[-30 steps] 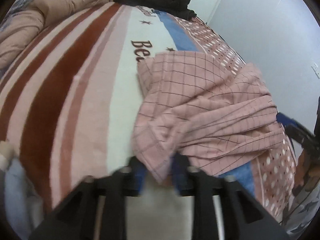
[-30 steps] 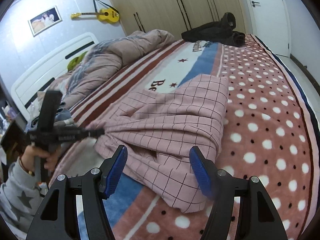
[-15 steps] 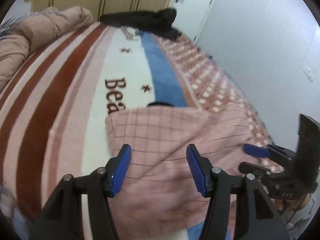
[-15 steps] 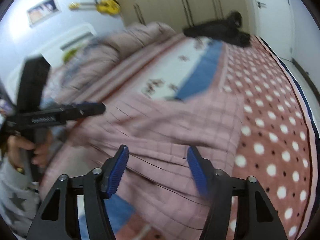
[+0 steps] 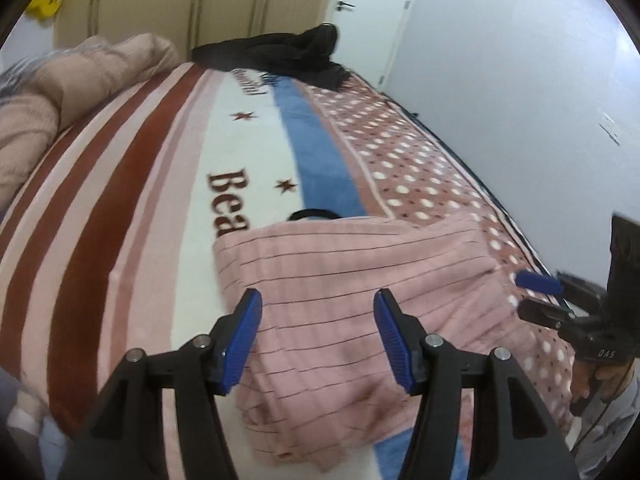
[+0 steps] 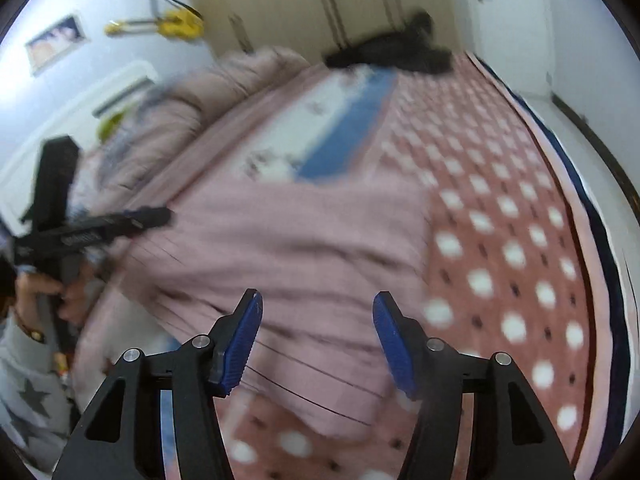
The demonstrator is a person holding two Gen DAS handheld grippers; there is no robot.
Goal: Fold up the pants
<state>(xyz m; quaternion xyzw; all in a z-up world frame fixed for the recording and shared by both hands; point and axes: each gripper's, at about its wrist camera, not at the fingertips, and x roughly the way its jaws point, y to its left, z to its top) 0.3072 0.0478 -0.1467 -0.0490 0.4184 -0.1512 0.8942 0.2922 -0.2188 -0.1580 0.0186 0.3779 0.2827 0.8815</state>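
Note:
Pink checked pants lie folded in a flat pile on the bed blanket, near its front edge. My left gripper is open and empty, hovering just above the near part of the pants. My right gripper is open and empty above the same pants, seen blurred in the right wrist view. The right gripper also shows at the right of the left wrist view. The left gripper shows at the left of the right wrist view.
The striped and dotted blanket covers the bed. A pink duvet is bunched at the far left. Dark clothes lie at the far end. A white wall runs along the right side.
My left gripper let go of the pants' edge and opened, then lifted back. The pants went from a rumpled heap to a flatter folded pile. The right gripper moved in over them.

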